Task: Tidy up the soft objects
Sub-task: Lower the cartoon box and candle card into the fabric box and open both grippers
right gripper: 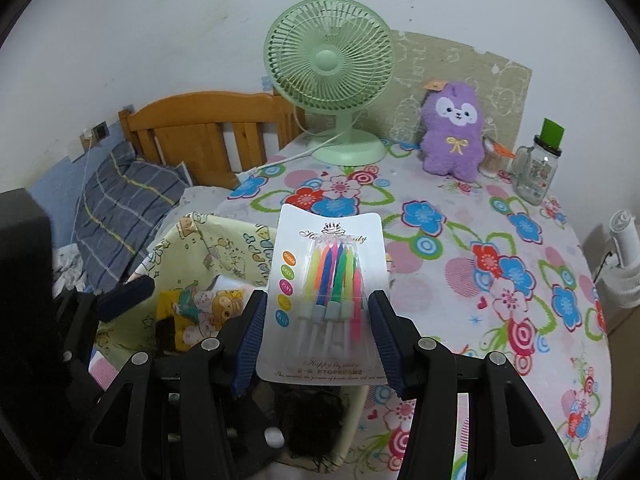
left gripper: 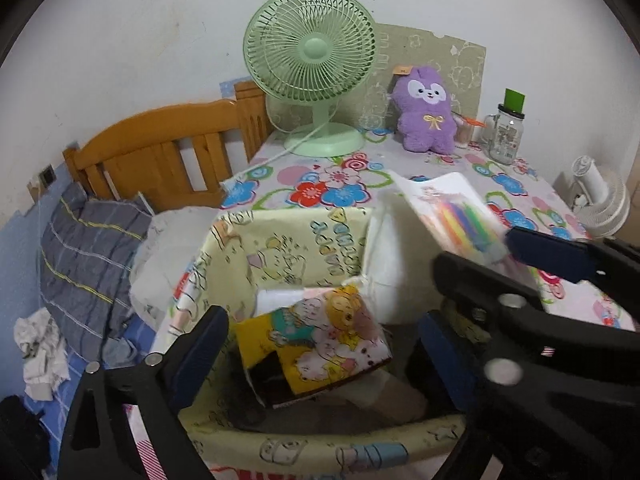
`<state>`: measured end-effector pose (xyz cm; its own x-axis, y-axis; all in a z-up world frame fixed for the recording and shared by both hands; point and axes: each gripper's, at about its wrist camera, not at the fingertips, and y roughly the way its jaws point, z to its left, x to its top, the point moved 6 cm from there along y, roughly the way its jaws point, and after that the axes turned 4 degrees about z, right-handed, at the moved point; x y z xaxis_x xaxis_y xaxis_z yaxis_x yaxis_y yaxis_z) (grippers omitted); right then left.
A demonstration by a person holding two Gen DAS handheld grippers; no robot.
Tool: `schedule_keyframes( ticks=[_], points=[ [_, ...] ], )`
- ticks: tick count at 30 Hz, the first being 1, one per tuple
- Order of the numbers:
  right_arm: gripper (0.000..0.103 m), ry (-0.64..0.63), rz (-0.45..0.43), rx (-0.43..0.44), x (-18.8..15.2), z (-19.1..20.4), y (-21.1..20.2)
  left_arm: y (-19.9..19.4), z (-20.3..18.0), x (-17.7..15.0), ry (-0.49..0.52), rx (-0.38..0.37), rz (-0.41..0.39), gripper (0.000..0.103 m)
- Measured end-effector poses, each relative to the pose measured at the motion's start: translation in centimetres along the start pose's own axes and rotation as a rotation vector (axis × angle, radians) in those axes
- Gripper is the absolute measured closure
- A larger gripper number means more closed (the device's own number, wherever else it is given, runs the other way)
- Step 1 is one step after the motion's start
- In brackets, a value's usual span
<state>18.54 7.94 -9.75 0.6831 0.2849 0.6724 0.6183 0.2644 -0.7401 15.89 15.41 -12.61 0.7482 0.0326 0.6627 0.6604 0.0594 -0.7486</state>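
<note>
My right gripper (right gripper: pixel 316 340) is shut on a white card pack of coloured candles (right gripper: pixel 326 292), held above the near edge of the pale yellow fabric storage bin (right gripper: pixel 224 248). The candle pack (left gripper: pixel 452 212) and right gripper (left gripper: pixel 532 256) show at the right of the left wrist view. My left gripper (left gripper: pixel 324 352) is open above the bin (left gripper: pixel 288 240), which holds a yellow cartoon-print pack (left gripper: pixel 332 340). A purple plush toy (right gripper: pixel 452 132) sits upright at the back of the table; it also shows in the left wrist view (left gripper: pixel 428 116).
A green desk fan (right gripper: pixel 332 80) stands at the back of the floral tablecloth (right gripper: pixel 480 272). A glass jar with a green lid (right gripper: pixel 538 172) is back right. A small white fan (right gripper: pixel 624 260) is at the right. A bed with a wooden headboard (right gripper: pixel 200 128) and striped pillow (right gripper: pixel 124 200) lies to the left.
</note>
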Motion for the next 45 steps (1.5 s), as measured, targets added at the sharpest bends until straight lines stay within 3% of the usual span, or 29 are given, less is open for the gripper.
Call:
schedule_keyframes(
  ticks=[11, 13, 15, 21, 27, 35, 45],
  points=[
    [0.042, -0.047, 0.003, 0.053, 0.1, 1.3, 1.1, -0.2, 0.8, -0.2, -0.019, 0.001, 0.014, 0.0],
    [0.038, -0.041, 0.013, 0.059, 0.0, 1.2, 1.2, -0.2, 0.7, -0.2, -0.013, 0.006, 0.014, 0.0],
    [0.023, -0.035, 0.007, 0.035, 0.0, 0.9, 1.1, -0.3, 0.7, -0.3, -0.015, 0.009, 0.012, 0.0],
    [0.009, -0.058, -0.04, -0.014, 0.0, 0.5, -0.2, -1.3, 0.2, -0.6, -0.008, 0.005, -0.004, 0.0],
    [0.009, -0.051, -0.028, 0.055, -0.4, 1.0, -0.8, -2.7, 0.3, -1.1, -0.01, 0.015, -0.023, 0.0],
    [0.009, 0.0, 0.086, 0.206, -1.8, 2.8, 1.0, -2.6, 1.3, -2.1, -0.007, 0.08, -0.008, 0.0],
    [0.009, 0.001, 0.037, 0.143, -1.5, 2.0, -0.5, -2.9, 0.7, -1.6, -0.016, 0.021, -0.024, 0.0]
  ],
)
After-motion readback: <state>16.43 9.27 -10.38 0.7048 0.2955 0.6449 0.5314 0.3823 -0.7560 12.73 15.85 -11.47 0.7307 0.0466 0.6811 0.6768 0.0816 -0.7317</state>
